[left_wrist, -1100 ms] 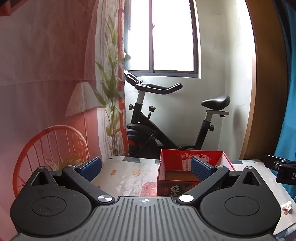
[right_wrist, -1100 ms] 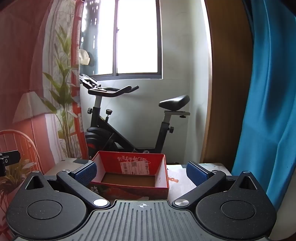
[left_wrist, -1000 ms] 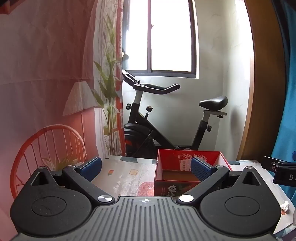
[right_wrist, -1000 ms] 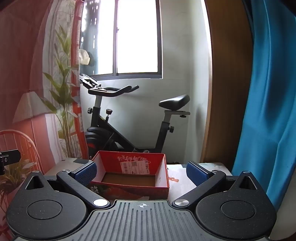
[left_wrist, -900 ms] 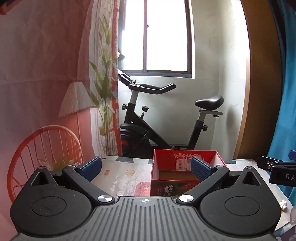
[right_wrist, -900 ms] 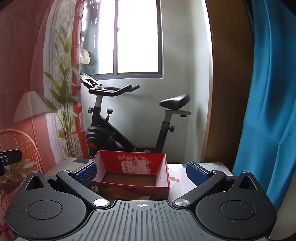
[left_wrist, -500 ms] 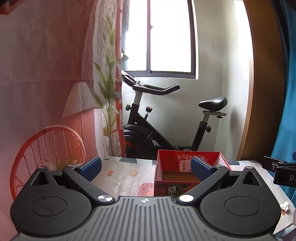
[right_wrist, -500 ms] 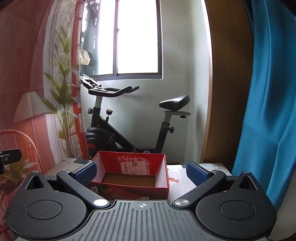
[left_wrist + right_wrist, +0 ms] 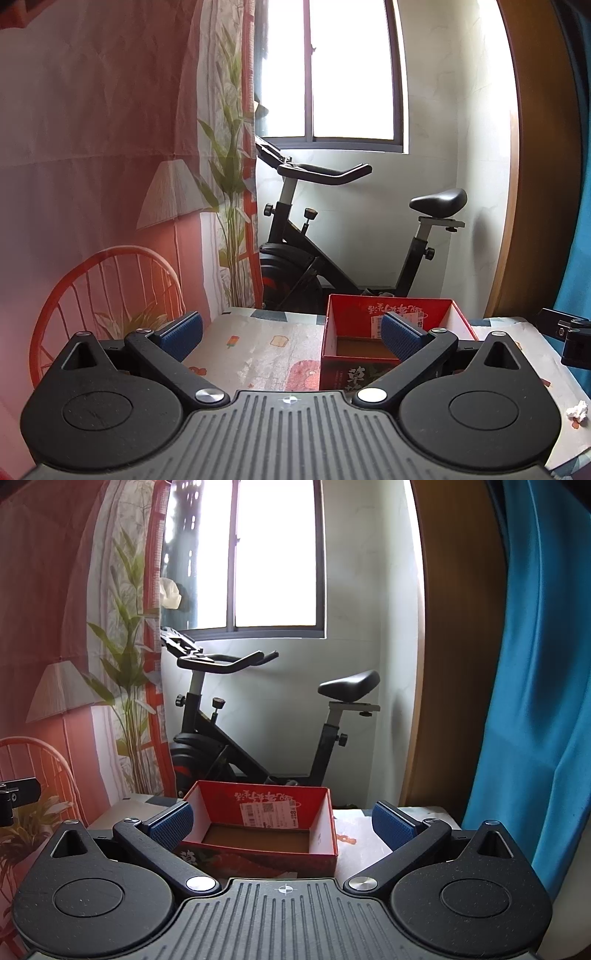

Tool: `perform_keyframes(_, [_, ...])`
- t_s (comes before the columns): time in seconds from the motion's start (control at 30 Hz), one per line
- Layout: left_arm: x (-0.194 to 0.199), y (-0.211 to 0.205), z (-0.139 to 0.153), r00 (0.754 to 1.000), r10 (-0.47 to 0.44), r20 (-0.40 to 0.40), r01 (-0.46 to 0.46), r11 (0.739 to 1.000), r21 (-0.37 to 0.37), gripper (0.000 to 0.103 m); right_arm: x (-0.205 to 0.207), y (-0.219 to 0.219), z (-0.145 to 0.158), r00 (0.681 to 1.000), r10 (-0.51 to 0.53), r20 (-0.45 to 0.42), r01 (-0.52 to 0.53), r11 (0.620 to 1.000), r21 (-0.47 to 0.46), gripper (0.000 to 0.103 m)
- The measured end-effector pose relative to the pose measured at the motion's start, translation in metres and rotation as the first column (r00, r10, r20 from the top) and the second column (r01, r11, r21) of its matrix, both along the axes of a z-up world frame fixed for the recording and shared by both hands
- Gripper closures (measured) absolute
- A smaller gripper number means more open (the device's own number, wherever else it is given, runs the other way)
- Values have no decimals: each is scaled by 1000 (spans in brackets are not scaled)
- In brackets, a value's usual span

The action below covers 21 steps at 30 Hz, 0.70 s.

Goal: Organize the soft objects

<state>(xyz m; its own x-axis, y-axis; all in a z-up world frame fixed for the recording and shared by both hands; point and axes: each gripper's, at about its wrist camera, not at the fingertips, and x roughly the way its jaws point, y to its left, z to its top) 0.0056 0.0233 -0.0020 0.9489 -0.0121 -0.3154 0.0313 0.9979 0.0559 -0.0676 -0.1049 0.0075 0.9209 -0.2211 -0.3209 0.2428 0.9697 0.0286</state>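
An open red cardboard box [image 9: 360, 325] stands on the table, its inside bare; it also shows in the right wrist view [image 9: 325, 834]. A small crumpled white wad [image 9: 577, 410] lies on the table at the right. My left gripper [image 9: 291, 334] is open and holds nothing, hovering above the table with the box behind its right finger. My right gripper [image 9: 282, 825] is open and holds nothing, with the box between and beyond its fingers. The right gripper's edge [image 9: 570, 332] shows at the far right of the left wrist view.
The table [image 9: 258, 339] has a printed cloth. Behind it stand an exercise bike [image 9: 332, 236], a window and a printed backdrop with a red chair [image 9: 110, 280]. A blue curtain [image 9: 535, 701] hangs at the right, next to a wooden door frame.
The left wrist view swayed slightly and came back; the box sits almost where it was. The right gripper has barely moved. Both grippers stay open.
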Motion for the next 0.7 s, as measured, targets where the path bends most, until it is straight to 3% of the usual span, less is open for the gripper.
perform_keyframes(0.7, [0, -6, -1, 1000, 5, -8, -5, 1000, -1, 0, 1, -1, 0, 1000, 1, -2, -1, 1000, 2, 0])
